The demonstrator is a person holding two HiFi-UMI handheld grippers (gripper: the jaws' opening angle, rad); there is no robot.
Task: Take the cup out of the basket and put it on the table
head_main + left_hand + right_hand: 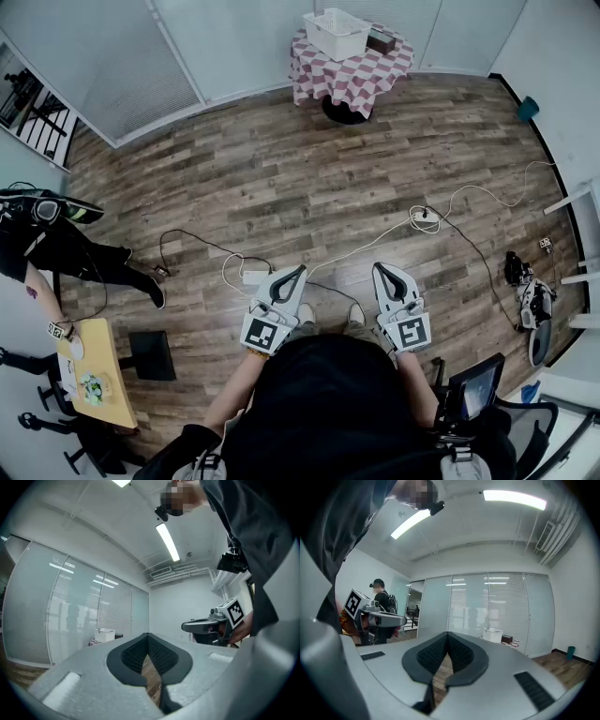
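A white basket (pixel 337 33) stands on a round table with a red checked cloth (pixel 352 80) at the far end of the room. No cup shows from here. I hold both grippers close to my body, far from that table, pointing toward it. My left gripper (pixel 298 272) is shut with nothing between its tips, and so is my right gripper (pixel 382 270). The basket (pixel 104 634) is small and distant in the left gripper view. In the right gripper view the basket (pixel 492 634) sits beyond the shut jaws.
A dark box (pixel 381 40) sits beside the basket. White and black cables (pixel 412 220) trail across the wooden floor between me and the table. A person (pixel 56 248) stands at left near a small yellow table (pixel 94 370) and a black stool (pixel 152 354). Glass partitions line the far wall.
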